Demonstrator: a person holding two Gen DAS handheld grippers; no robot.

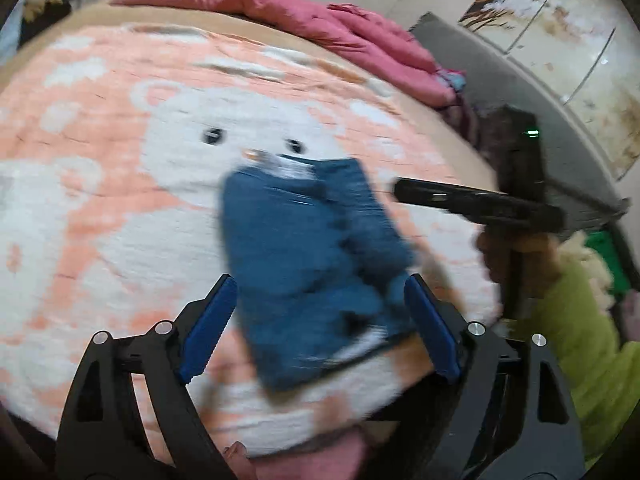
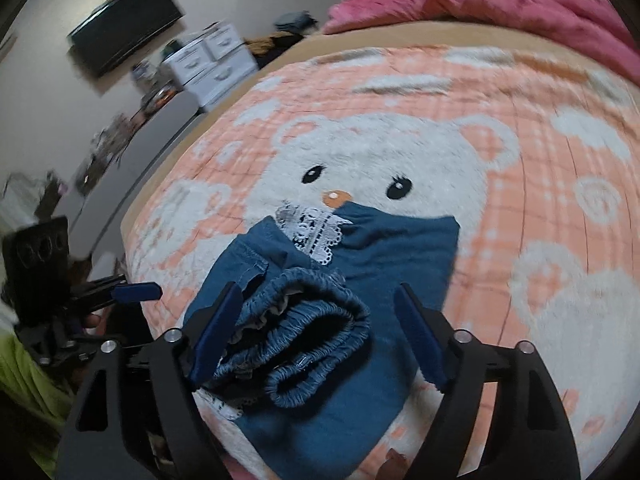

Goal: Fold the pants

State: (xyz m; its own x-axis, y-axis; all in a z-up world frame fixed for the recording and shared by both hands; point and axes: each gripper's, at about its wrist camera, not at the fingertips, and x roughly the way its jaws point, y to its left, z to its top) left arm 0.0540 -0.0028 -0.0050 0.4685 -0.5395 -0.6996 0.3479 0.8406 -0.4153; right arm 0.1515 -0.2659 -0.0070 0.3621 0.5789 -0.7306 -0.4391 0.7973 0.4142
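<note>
The blue denim pants (image 1: 312,256) lie folded into a compact bundle on the bear-print blanket (image 1: 100,200). In the right wrist view the pants (image 2: 396,264) show a gathered elastic waistband (image 2: 316,332) on top and white lace trim (image 2: 316,232) at the far end. My left gripper (image 1: 320,328) is open, its blue pads on either side of the bundle's near end, holding nothing. My right gripper (image 2: 320,336) is open over the waistband, empty. The right gripper also shows at the right of the left wrist view (image 1: 404,192), and the left gripper at the left of the right wrist view (image 2: 140,292).
A pink quilt (image 1: 320,20) is bunched along the bed's far edge. A grey floor strip and wardrobe doors (image 1: 560,40) lie right of the bed. White drawers (image 2: 212,64) and a wall-mounted TV (image 2: 124,24) stand left of the bed.
</note>
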